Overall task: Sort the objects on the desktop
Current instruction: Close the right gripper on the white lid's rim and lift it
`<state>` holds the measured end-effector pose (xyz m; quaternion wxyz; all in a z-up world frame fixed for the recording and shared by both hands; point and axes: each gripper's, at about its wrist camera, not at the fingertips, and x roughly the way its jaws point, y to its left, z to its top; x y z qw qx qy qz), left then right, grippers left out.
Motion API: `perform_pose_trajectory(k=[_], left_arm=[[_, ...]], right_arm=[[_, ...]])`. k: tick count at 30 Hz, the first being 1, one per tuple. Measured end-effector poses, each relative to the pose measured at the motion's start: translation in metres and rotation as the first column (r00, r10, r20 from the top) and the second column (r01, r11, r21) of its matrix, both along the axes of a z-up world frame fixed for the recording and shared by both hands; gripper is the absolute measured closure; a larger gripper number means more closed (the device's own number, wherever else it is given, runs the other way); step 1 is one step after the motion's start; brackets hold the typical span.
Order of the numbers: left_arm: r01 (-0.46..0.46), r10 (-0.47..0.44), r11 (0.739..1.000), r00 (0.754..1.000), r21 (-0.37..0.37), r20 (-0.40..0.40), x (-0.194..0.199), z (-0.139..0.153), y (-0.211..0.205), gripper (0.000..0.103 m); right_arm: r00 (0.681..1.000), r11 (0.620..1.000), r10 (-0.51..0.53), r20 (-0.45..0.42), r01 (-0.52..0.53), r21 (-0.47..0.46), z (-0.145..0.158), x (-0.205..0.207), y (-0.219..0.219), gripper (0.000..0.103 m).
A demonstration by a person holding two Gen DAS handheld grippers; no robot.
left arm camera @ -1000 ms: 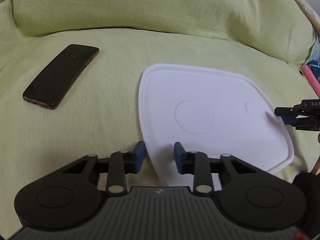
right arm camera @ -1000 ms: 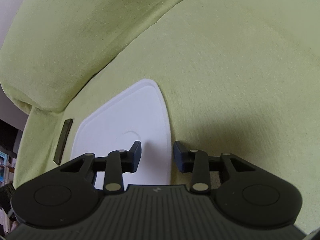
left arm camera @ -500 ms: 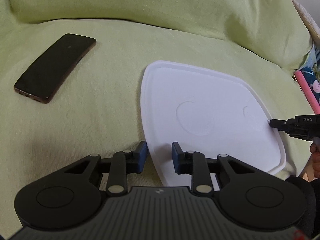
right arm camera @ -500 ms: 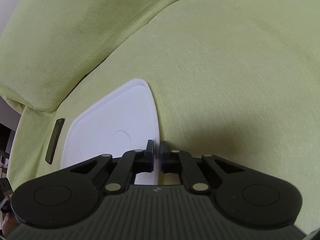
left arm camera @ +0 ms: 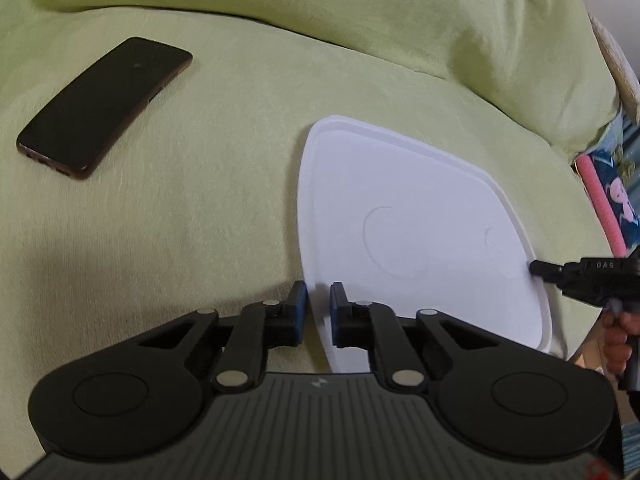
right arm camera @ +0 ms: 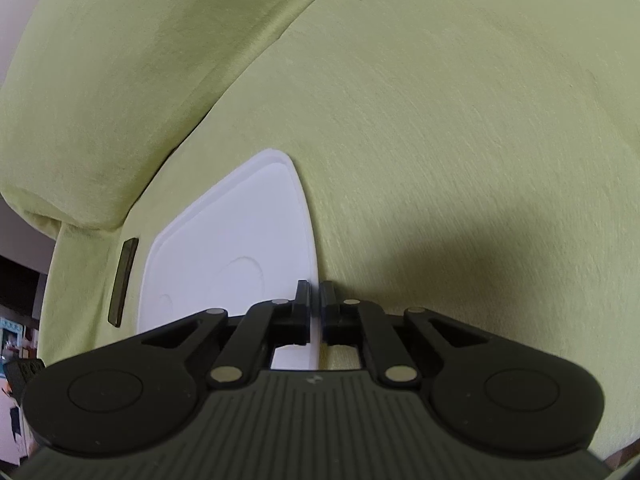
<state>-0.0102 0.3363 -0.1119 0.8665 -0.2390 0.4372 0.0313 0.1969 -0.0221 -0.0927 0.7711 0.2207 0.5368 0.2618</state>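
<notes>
i have the white tray (left arm camera: 420, 216) pinched by opposite edges so it lifts level off the green sofa cushion (left arm camera: 200, 200). my left tool (left arm camera: 319, 308) clamps its near-left rim; my right tool (right arm camera: 315, 306) is pressed onto the far rim. the phone (left arm camera: 104, 106) lies well ahead-left of the left tool, untouched.

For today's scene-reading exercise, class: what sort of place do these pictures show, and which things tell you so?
Probably a home living room, on a sofa rather than a desk. A light green cloth covers a soft seat and back cushion; a dark phone and a white tray lie on it.
</notes>
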Motion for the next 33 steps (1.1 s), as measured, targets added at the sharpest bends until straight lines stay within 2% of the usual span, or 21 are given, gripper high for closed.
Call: perform_pose_trajectory(k=[3,7,10,13,17,23,26,27,29,33], left_arm=[[0.057,-0.056,0.993,0.998,0.100,-0.010,0.003,0.006,-0.017,0.092],[0.075,-0.076,0.995,0.997,0.069,0.016,0.000,0.006,-0.023,0.092],[0.090,-0.092,0.994,0.996,0.064,0.019,0.001,0.007,-0.030,0.092],[0.103,-0.104,0.993,0.995,0.056,0.009,0.006,0.003,-0.036,0.092],[0.105,-0.105,0.993,0.994,0.052,0.003,0.011,0.002,-0.040,0.092],[0.128,-0.128,0.991,0.992,0.037,-0.016,0.016,-0.001,-0.034,0.092],[0.160,-0.159,0.986,0.987,0.058,-0.020,0.016,-0.001,-0.035,0.091],[0.183,-0.182,0.981,0.983,0.069,-0.019,0.017,-0.001,-0.037,0.091],[0.228,-0.228,0.970,0.974,0.088,-0.016,0.018,0.000,-0.040,0.080],[0.230,-0.228,0.971,0.973,0.065,-0.026,0.021,-0.001,-0.038,0.078]], right_arm=[[0.998,0.997,-0.002,0.055,0.006,-0.071,0.011,-0.009,0.006,0.097],[0.996,0.996,-0.041,0.080,0.047,-0.073,0.021,-0.014,-0.006,0.098],[0.995,0.996,-0.030,0.092,0.037,-0.076,0.026,-0.016,-0.016,0.098],[0.996,0.995,-0.014,0.085,0.022,-0.093,0.024,-0.017,-0.025,0.098],[0.998,0.998,-0.022,0.067,0.026,-0.062,0.016,-0.015,-0.035,0.098],[0.994,0.994,0.069,0.079,-0.063,-0.086,0.007,0.001,-0.031,0.094],[0.992,0.992,0.108,0.062,-0.103,-0.076,0.005,0.007,-0.031,0.094],[0.991,0.990,0.120,0.056,-0.116,-0.076,0.004,0.009,-0.031,0.094],[0.989,0.988,0.139,0.046,-0.136,-0.076,0.004,0.013,-0.030,0.094],[0.990,0.989,0.136,0.036,-0.133,-0.067,0.003,0.014,-0.032,0.094]])
